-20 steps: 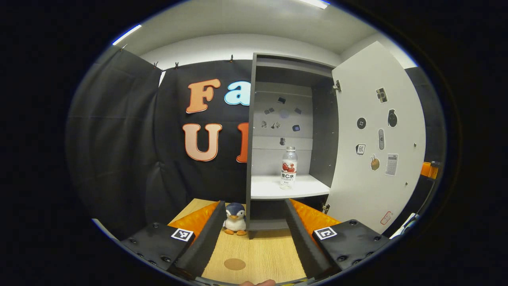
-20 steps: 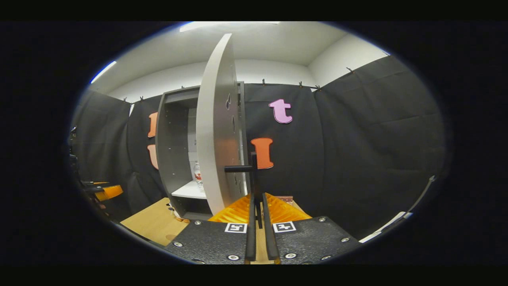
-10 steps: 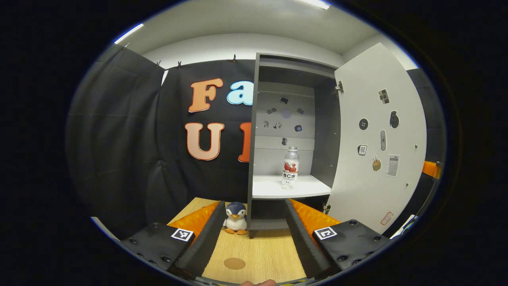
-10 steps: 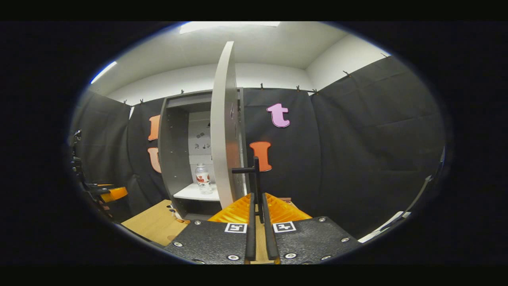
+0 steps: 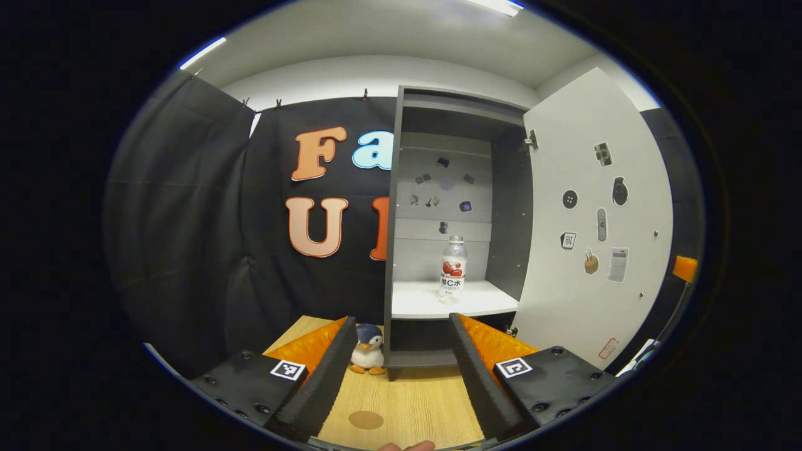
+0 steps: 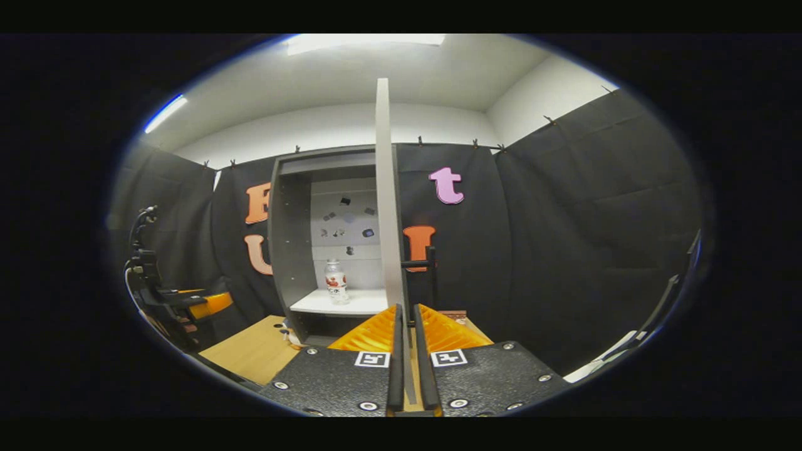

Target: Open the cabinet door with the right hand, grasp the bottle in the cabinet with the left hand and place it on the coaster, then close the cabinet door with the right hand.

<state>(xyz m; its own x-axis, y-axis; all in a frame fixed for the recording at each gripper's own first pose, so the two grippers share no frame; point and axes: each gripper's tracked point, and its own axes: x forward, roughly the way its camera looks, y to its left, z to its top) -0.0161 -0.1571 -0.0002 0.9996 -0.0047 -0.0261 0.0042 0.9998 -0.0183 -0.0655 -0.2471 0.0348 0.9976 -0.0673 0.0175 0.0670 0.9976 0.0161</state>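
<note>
The clear bottle point(image 5: 453, 269) with a red label stands upright on the white shelf point(image 5: 432, 304) of the open grey cabinet point(image 5: 393, 219). The bottle point(image 6: 335, 282) is also visible in the right gripper view. My left gripper point(image 5: 401, 321) is open and empty, well short of the shelf. A round brown coaster point(image 5: 366, 419) lies on the wooden table between its fingers. My right gripper point(image 6: 408, 308) has its fingers close together with a thin slit. The door point(image 6: 385, 188) is edge-on through that slit. The black handle point(image 6: 431, 269) stands just right of the fingertips.
A small penguin plush point(image 5: 368, 351) sits on the table point(image 5: 413, 401) at the cabinet's left foot. The open door point(image 5: 595, 238) with stickers stands to the right of the shelf. Black cloth walls close the booth. The left gripper point(image 6: 207, 305) shows at the far left.
The door has swung further open and now stands edge-on to my right gripper. The handle, held between the right fingers before, now stands beside them. My left gripper barely moved.
</note>
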